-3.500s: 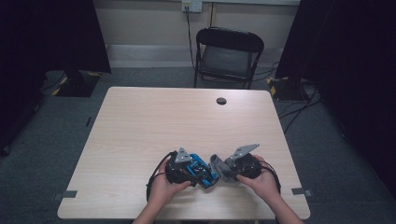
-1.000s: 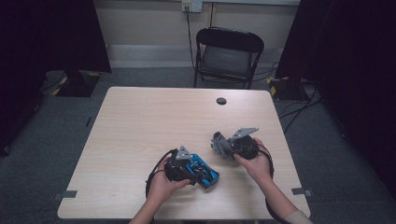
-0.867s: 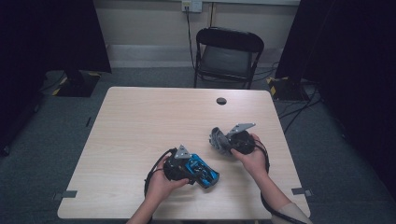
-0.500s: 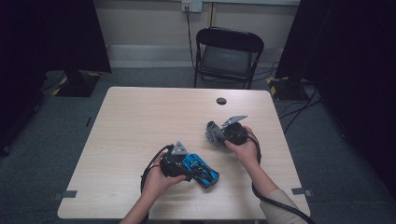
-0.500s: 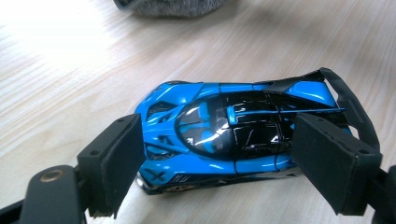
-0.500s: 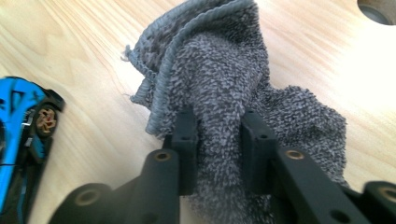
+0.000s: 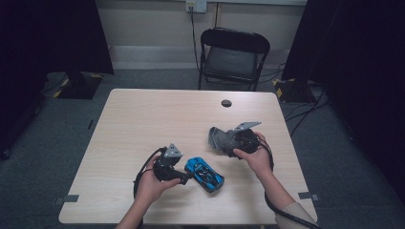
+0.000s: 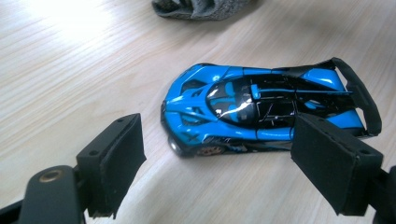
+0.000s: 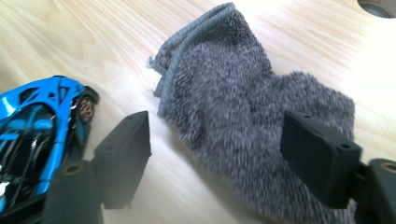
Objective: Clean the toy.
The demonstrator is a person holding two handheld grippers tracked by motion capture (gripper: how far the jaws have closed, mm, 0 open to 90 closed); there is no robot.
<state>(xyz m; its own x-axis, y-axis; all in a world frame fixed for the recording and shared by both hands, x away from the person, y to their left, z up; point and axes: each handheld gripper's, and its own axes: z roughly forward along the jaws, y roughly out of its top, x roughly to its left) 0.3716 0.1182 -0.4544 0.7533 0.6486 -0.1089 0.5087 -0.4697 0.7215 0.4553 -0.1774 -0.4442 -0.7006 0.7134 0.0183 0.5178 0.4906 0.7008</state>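
Most of the desk (image 7: 143, 119) lies bare across the upper and left parts of the high view, leaving wide room there. Right of centre, a grey cloth (image 7: 218, 138) sits crumpled before the right tongs (image 7: 224, 141), whose jaws have just been opening and now stand wide, the cloth loose between them. Lower centre, the blue toy car (image 7: 204, 173) rests well inside the near edge; the left tongs (image 7: 187, 175) gape, gripping nothing. Its tail hides behind one pad (image 8: 334, 161).

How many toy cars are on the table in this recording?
1. The blue toy car lies near the table's front edge, just ahead of the left gripper, with the grey cloth beyond it.
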